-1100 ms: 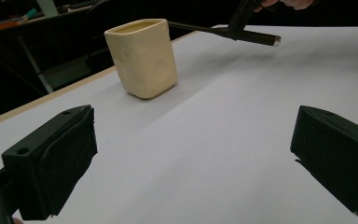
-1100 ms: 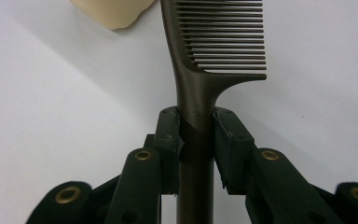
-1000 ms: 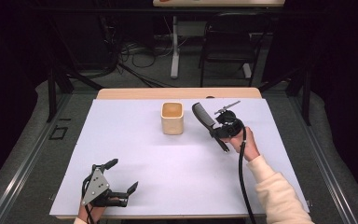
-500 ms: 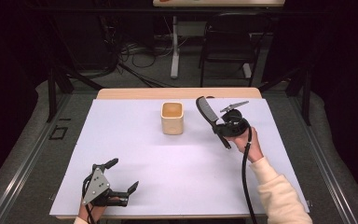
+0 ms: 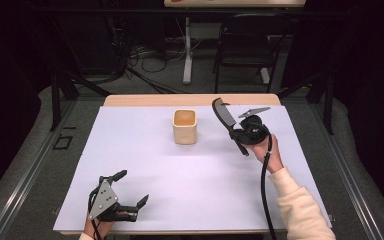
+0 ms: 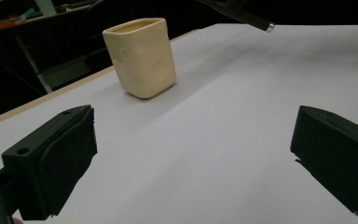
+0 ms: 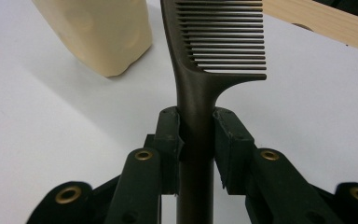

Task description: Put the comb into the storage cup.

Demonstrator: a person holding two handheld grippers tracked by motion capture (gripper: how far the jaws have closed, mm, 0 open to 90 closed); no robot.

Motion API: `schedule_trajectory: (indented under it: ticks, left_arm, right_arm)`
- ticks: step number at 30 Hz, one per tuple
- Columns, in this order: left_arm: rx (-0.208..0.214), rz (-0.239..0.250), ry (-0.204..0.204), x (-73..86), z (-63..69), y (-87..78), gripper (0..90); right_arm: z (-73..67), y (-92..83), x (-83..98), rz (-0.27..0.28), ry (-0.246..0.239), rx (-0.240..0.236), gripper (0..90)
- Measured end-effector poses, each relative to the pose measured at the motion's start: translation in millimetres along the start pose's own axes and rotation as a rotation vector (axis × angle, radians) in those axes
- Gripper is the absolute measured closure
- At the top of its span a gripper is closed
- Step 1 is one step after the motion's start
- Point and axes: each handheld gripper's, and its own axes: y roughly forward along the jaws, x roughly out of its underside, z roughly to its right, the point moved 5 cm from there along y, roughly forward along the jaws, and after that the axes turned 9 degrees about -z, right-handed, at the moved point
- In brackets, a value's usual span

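Clearly we are carrying the comb (image 5: 224, 118) toward the cup (image 5: 185, 126), so the step in hand is, as we judge it, to stand it in that beige holder. Our right gripper (image 7: 196, 135) pinches the comb by its handle, jaws pressed against both sides just below the teeth, and holds it in the air to the right of the cup, near but apart from it. To do this well, we should bring the comb over the cup's open mouth, tip it closer to upright so one end points down into the opening, and lower it before letting go; a release from off to the side would likely knock the light cup over or drop the comb on the white table (image 5: 200, 185). Our left gripper (image 5: 128, 192) rests low at the near left edge, jaws spread wide with nothing between them, well apart from the cup. The right gripper view gives us the grip itself, pads tight on the handle, which the high view leaves too small to judge, while the high view gives us the gap between comb and cup.
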Motion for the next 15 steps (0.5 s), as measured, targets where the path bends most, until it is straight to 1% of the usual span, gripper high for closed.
schedule_trajectory:
  ticks: [2,6,15]
  left_arm:
    - [0.001,0.002,-0.001,0.2,0.2,-0.3,0.3]
    - [0.002,0.000,0.001,0.4,0.4,-1.1,0.3]
    - [0.005,0.000,0.001,0.2,1.0,-0.3,0.3]
  right_arm:
    - [-1.5,0.1,-1.0,0.001,0.002,0.002,72.9]
    - [-4.1,-0.6,-2.9,0.006,-0.011,0.005,72.9]
    - [-5.2,-5.9,-5.9,0.034,-0.005,0.012,72.8]
